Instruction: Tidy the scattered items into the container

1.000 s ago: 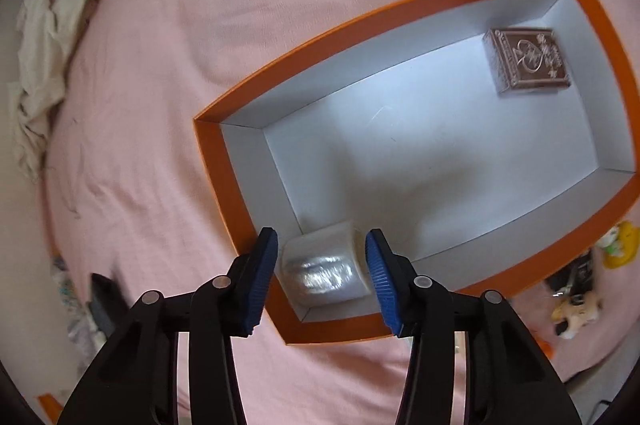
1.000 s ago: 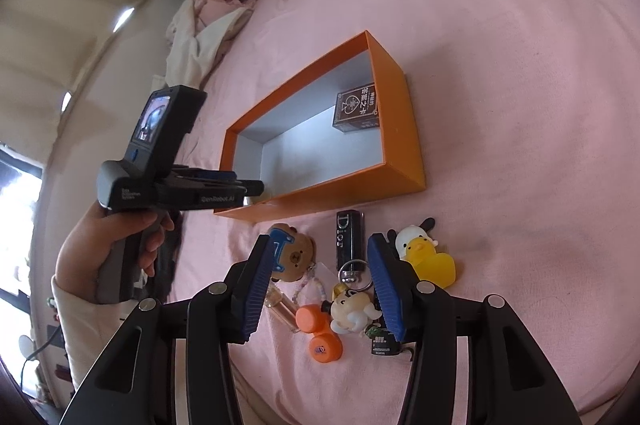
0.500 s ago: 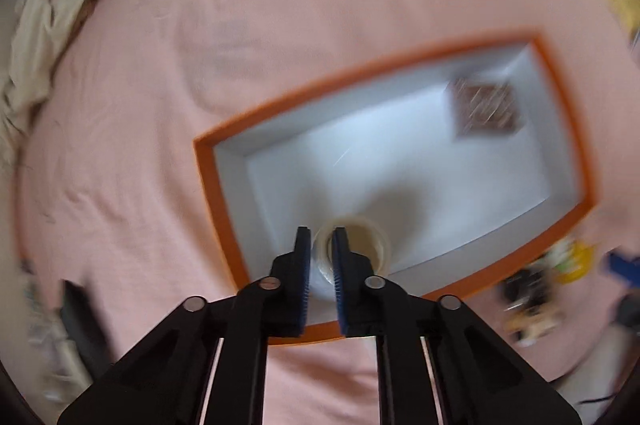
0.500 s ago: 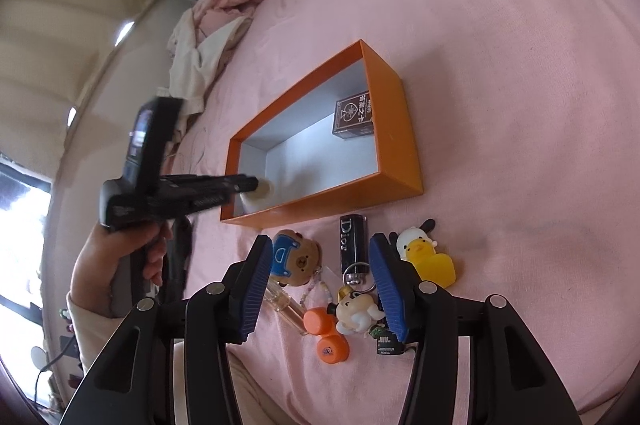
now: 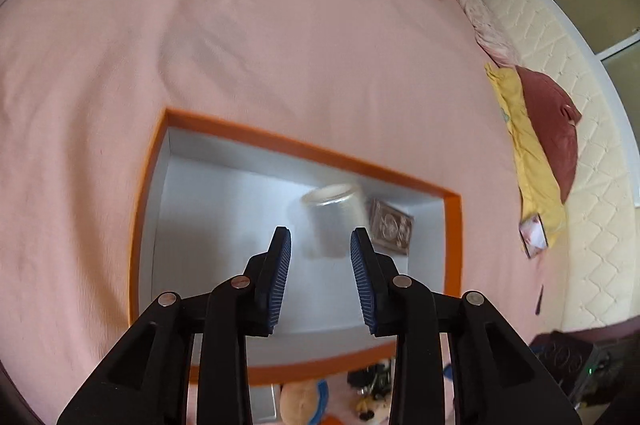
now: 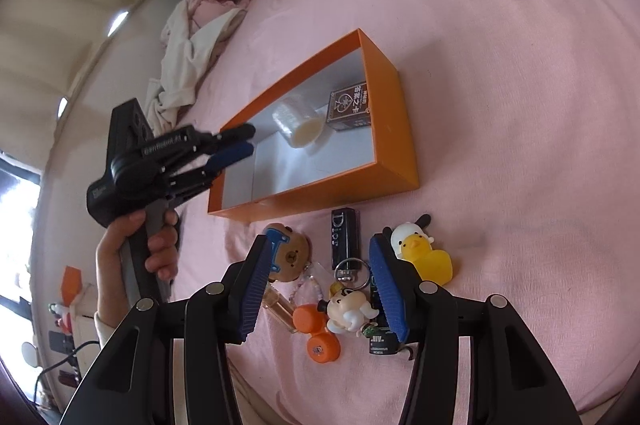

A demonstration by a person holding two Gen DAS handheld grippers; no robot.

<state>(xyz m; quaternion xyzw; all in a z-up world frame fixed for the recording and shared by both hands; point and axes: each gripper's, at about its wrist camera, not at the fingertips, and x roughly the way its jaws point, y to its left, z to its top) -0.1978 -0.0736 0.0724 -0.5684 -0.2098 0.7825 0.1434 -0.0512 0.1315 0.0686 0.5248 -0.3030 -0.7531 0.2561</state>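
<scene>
Left wrist, tape roll [image 5: 334, 215] beyond parted left gripper [image 5: 321, 244], inside box [image 5: 304, 145]

— Where's there room to get in?

— The orange box [image 6: 394, 129] is open on top, and its near-left end is bare white floor. The far-right end is taken: a clear tape roll [image 6: 298, 123] lies on its side there, just beside a brown card box [image 6: 349, 107].

— And in front of the box?

— Crowded. A bear charm [image 6: 291, 253], a black lipstick tube [image 6: 345, 237], a yellow duck [image 6: 424, 253], an orange-capped bottle [image 6: 308, 321] and a little figure [image 6: 348, 309] sit close together on the pink bedspread [image 6: 500, 65], with only narrow gaps.

— Anything over the box?

— The left gripper [image 6: 236, 143] hangs at its left end, nothing between its fingers. Right of the box, open bedspread.
</scene>
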